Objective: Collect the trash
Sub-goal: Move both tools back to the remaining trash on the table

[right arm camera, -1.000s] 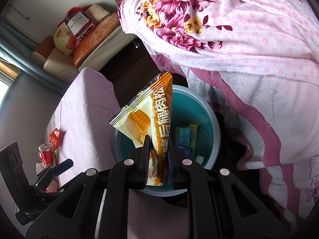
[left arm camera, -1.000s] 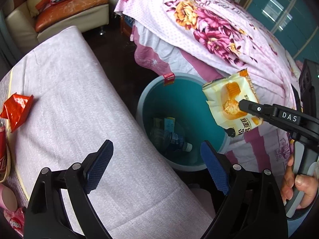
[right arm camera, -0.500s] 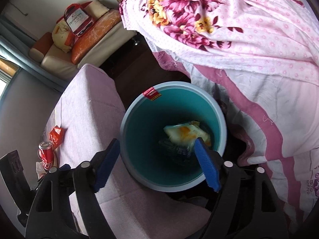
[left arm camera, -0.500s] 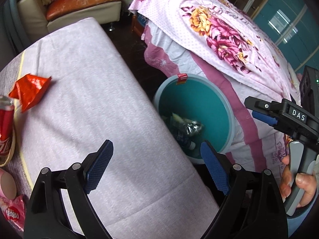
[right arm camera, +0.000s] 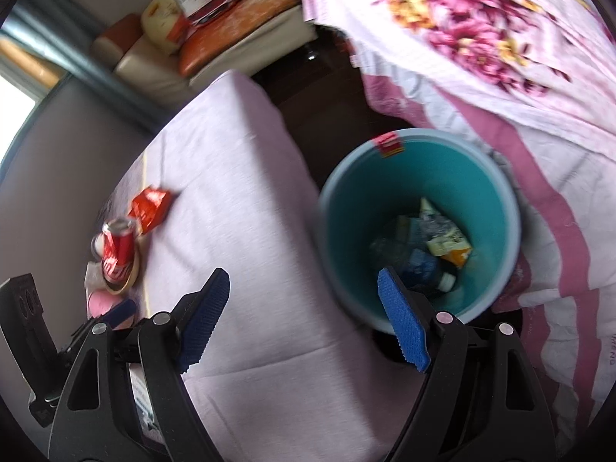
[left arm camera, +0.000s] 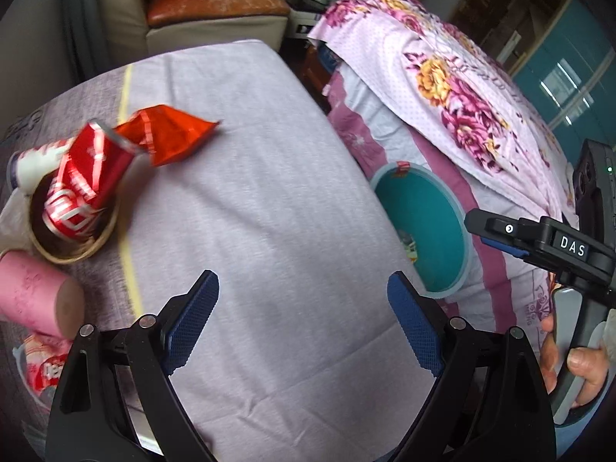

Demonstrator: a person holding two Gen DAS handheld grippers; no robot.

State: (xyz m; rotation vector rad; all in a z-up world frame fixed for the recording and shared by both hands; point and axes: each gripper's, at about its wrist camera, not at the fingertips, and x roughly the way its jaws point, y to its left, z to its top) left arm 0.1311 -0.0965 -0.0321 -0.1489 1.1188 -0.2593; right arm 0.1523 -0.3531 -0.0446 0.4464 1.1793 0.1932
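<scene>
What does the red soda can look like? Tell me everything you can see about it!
The red soda can is shiny metal, red with white lettering and a silver top rim. It looks dented and stands tilted inside a small round bowl, not flat on the cloth. Its top leans toward a crumpled red wrapper lying just behind it; whether they touch is unclear. A pink roll lies nearby. No gripper touches the can. The picture is a little blurred, so the words can't be read.

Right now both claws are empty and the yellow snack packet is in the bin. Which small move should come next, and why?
Probably move the left claw toward the red wrapper on the lilac table. It lies flat, apart from the red can, and the open jaws hold nothing, like the right claw.
</scene>
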